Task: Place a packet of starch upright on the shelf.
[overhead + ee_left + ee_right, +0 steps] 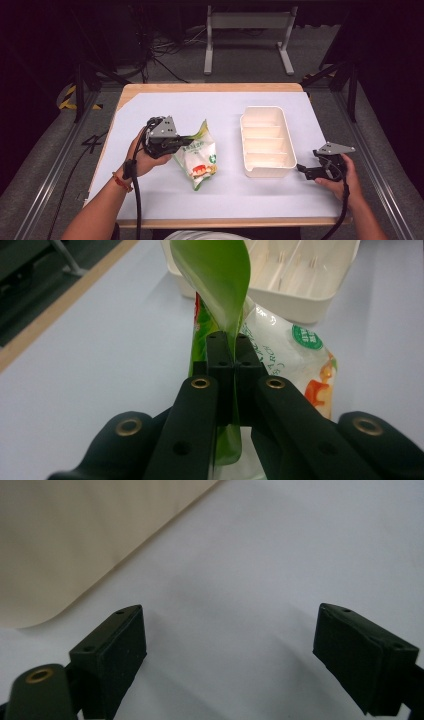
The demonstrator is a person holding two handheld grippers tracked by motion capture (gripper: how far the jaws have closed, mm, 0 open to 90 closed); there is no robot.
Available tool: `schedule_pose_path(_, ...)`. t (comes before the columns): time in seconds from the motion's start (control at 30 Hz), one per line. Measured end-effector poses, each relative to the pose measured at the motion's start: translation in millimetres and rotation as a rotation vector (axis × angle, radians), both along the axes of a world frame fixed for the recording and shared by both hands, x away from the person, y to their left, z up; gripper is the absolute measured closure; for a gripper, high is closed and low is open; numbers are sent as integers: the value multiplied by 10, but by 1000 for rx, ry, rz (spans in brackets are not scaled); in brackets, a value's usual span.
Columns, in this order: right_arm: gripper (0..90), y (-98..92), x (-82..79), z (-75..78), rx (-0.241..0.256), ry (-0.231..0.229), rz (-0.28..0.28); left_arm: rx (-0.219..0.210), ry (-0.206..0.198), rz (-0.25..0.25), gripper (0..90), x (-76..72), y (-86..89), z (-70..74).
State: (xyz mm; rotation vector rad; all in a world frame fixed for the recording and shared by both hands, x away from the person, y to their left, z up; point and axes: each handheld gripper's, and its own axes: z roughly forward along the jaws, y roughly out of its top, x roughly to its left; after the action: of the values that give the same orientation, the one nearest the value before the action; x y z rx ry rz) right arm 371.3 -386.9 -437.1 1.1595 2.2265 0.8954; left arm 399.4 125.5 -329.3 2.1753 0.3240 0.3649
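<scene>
Tray: cream, divided, unobstructed.
Pouch: green-white, left of tray.
Left gripper: pinching pouch's green edge.
Right gripper: spread, just right of tray.

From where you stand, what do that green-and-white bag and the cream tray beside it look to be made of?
The bag looks like thin, glossy plastic film: it shines, crinkles, and its green top folds where the left gripper pinches it. The tray looks like rigid moulded plastic, smooth and slightly matte, with rounded corners and built-in dividers. Both are guesses from looks alone.
</scene>
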Motion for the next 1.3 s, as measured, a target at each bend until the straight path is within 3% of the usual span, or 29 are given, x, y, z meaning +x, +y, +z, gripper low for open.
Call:
schedule_pose_path(0.03,136,-5,2,6,13,2,-9,0,-17,6,895,20,-31,48)
schedule_pose_path(0.37,136,-25,-11,28,28,-6,-18,5,-53,27,895,226,-192,258)
schedule_pose_path(0.5,137,-31,-11,25,27,-4,-17,-2,-69,14,894,358,-354,367)
schedule_pose_path(0.83,141,-48,-11,17,31,-2,-21,-25,-98,-20,894,521,-703,405)
schedule_pose_path(1.1,142,-45,-12,16,28,-1,-18,2,-150,-43,894,648,-1007,513)
schedule_pose_path(1.3,142,-52,-5,6,33,6,-18,8,-169,-61,894,724,-1138,581)
